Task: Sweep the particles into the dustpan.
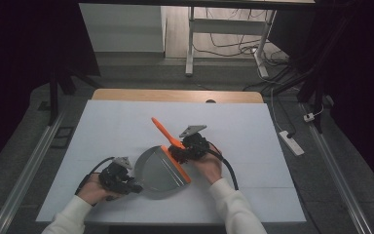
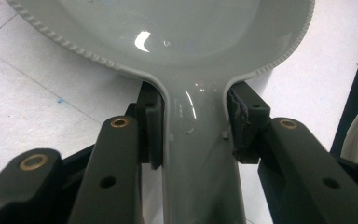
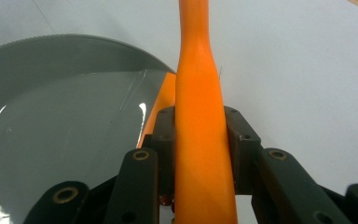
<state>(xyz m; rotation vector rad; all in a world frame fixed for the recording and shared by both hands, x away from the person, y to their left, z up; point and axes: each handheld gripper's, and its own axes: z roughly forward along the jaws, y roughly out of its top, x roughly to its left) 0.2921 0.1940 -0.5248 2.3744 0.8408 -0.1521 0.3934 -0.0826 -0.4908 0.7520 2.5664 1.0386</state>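
Grey glossy plastic dustpan (image 1: 158,170) sat on the white table sheet (image 1: 126,126), just below centre of the high view, its orange rubber front lip (image 1: 176,164) running along the 3 o'clock side of the pan. Left gripper (image 1: 135,187) was at the pan's 8 o'clock, jaws clamped on the dustpan's narrow grey handle neck (image 2: 196,140); in the left gripper view the pads (image 2: 151,126) pressed both flanks of the neck, pan bowl spreading out toward 12 o'clock. Right gripper (image 1: 179,152) was at the pan's 2 o'clock, just beside the lip, jaws closed on the orange plastic brush handle (image 1: 167,132), which slanted up toward 11 o'clock. Right gripper view: handle (image 3: 200,140) ran straight through between the pads (image 3: 240,140), both touching it, dustpan (image 3: 60,140) lying at 9 o'clock. A hand in a white sleeve (image 1: 233,207) held each gripper.
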